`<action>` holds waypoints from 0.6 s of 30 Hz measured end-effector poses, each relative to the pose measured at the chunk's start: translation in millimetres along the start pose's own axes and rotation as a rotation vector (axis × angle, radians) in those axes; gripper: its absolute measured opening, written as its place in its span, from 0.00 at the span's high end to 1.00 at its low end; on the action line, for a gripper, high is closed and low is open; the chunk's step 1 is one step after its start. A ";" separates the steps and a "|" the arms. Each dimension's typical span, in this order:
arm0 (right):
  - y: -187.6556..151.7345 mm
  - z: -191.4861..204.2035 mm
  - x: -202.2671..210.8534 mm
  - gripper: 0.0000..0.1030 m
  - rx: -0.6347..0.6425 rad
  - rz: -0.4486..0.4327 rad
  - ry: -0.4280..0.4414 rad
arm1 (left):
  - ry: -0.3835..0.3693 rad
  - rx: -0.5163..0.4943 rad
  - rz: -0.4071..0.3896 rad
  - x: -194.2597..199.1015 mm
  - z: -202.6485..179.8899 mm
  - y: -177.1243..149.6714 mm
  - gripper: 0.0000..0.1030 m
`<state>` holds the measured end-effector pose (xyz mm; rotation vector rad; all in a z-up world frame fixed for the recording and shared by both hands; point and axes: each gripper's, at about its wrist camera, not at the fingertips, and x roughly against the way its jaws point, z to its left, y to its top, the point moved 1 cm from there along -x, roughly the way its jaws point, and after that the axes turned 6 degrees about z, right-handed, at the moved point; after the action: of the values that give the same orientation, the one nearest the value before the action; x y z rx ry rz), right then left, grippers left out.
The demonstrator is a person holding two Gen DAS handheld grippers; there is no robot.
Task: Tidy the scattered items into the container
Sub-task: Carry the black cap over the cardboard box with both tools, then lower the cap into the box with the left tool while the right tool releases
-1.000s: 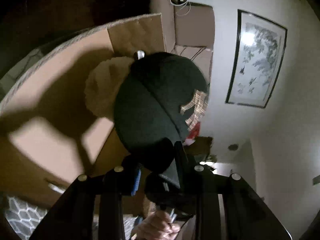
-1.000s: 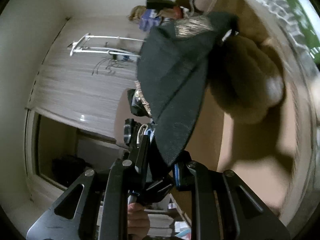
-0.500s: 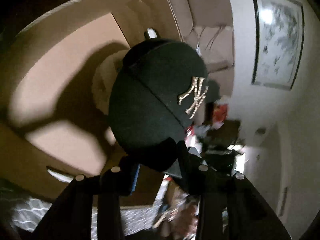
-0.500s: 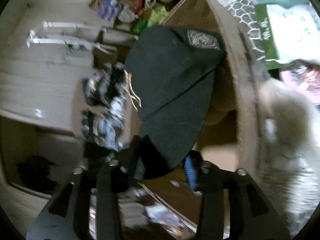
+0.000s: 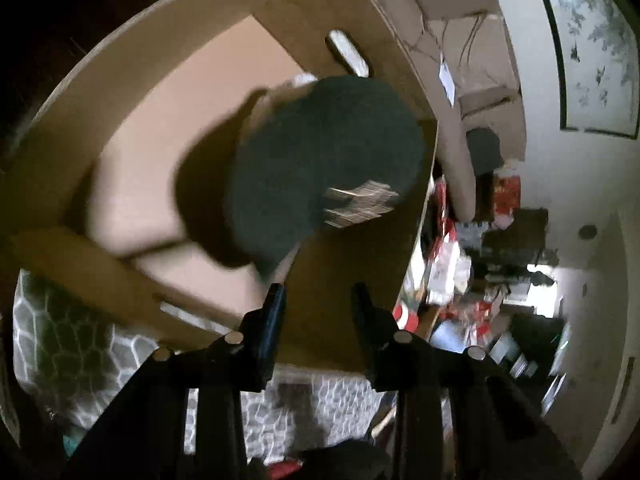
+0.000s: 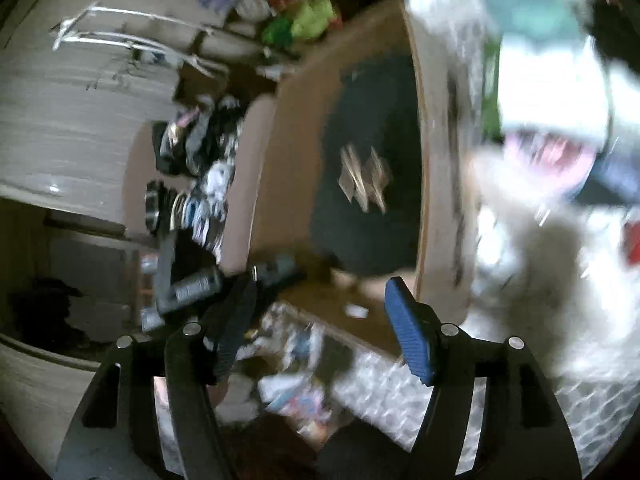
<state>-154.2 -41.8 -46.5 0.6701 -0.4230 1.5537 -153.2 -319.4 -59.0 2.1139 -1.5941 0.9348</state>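
Room: cluttered interior with pale walls, a dark-framed ink painting (image 5: 592,48) on the wall in the left wrist view, and heaps of mixed belongings beyond the box.
Floor: grey rug with a white honeycomb pattern (image 5: 60,344) lies under and around the box.
Container: large open brown cardboard box (image 5: 168,92), its inner floor lit and partly in shadow; a small white scrap (image 6: 356,311) lies on the box bottom near the right gripper.
Task item: dark green baseball cap with a gold embroidered logo (image 5: 320,164) sits inside the box, free of both grippers. In the left wrist view its long axis runs from the rounded crown at upper right to the brim at lower left, the brim end pointing toward the gripper; the logo faces right. It is blurred, so I cannot tell whether it rests flat.
Same cap, right wrist view: cap (image 6: 368,168) fills the box's interior, logo facing the camera.
Left gripper (image 5: 318,296): black fingers spread apart, nothing between them, just short of the cap's brim.
Right gripper (image 6: 324,300): spread wide and empty, one blue-padded finger (image 6: 408,336) sharp, the other smeared by motion.
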 end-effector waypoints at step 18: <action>44.0 53.8 -4.8 0.36 0.175 -0.110 -0.091 | 0.100 -0.009 -0.048 -8.9 -27.2 47.6 0.62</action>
<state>-188.9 -84.0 -3.3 0.8886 -0.3143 1.4700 -207.6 -311.4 -51.0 2.0558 -1.4903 0.9988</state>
